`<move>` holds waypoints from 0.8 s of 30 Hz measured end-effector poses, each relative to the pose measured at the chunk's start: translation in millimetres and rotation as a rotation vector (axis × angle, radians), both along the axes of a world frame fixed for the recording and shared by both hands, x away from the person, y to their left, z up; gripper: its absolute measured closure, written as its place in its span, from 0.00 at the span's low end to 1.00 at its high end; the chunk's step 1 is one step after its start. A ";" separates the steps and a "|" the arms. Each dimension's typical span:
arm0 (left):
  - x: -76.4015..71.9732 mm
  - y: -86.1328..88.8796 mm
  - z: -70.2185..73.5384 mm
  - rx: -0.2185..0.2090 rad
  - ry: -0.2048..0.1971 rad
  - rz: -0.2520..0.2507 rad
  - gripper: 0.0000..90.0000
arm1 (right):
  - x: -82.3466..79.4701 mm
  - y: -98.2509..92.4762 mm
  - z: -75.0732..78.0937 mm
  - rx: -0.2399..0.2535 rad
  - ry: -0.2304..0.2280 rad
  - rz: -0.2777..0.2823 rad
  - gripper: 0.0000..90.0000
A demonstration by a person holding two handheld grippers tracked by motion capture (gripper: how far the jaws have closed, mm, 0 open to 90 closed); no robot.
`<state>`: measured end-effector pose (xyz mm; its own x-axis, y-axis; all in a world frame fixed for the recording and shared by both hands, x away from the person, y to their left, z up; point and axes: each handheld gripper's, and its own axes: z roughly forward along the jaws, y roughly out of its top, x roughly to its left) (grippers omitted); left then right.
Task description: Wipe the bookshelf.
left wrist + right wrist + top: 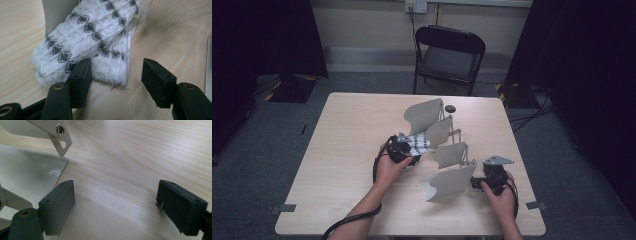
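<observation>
- The white cloth (90,42) with a dark diamond pattern lies folded on the pale wooden bench (347,145), draped against one of the grey curved panels (439,131) of a fanned rack.
- In the high view the cloth (418,142) sits near the bench's middle, just beside the left tool (404,150), at about two o'clock from it.
- In the left gripper view the left tool (116,75) has its jaws spread. The pad at nine o'clock touches the cloth's folded end, the pad at three o'clock stands free over bare wood, and a lower fold of cloth lies between them, unpinched.
- The right tool (489,179) rests at about four o'clock on the bench, just beside the nearest rack panel (451,182).
- In the right gripper view the right tool (116,202) is spread wide with only wood grain between its pads; the panel's (27,173) edge and a metal bracket (61,138) lie toward ten o'clock.
- A black folding chair (447,57) stands beyond the bench at twelve o'clock.
</observation>
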<state>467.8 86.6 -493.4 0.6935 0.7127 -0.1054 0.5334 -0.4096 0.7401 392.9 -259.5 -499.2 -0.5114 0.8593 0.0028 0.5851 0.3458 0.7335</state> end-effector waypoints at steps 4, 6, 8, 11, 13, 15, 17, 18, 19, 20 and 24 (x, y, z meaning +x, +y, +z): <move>-5.8 3.1 4.6 -0.009 -0.006 -0.001 0.44 | -0.1 0.0 0.0 0.000 0.000 0.001 0.16; -10.1 6.6 8.5 -0.002 -0.021 -0.008 0.43 | -0.1 0.0 0.0 0.000 0.000 0.001 0.16; -15.0 10.6 11.0 -0.005 -0.026 -0.006 0.44 | -0.3 0.2 0.0 0.001 0.000 0.000 0.16; -20.7 21.1 12.2 -0.009 -0.030 0.009 0.45 | -0.5 0.3 0.0 0.001 0.001 0.001 0.16; -23.4 28.8 11.6 -0.004 -0.032 0.024 0.45 | -0.8 0.3 0.0 0.001 0.001 0.001 0.16; -24.9 35.9 10.4 -0.001 -0.031 0.053 0.45 | -0.9 0.4 0.0 0.001 0.000 0.000 0.16; -24.1 41.1 9.7 0.010 -0.040 0.076 0.43 | -0.9 0.3 -0.1 0.001 0.000 0.001 0.16; -23.2 41.9 9.4 0.010 -0.039 0.084 0.43 | -1.0 0.4 0.0 0.001 0.000 0.000 0.16; -21.8 41.2 9.2 0.004 -0.042 0.089 0.43 | -1.2 0.4 0.0 0.001 0.000 0.001 0.16; -20.4 39.7 9.4 0.006 -0.047 0.084 0.43 | -1.7 0.5 0.1 0.001 0.002 0.001 0.16; -15.0 28.3 10.4 -0.019 -0.042 0.067 0.46 | -2.2 0.5 0.0 0.000 0.000 0.005 0.16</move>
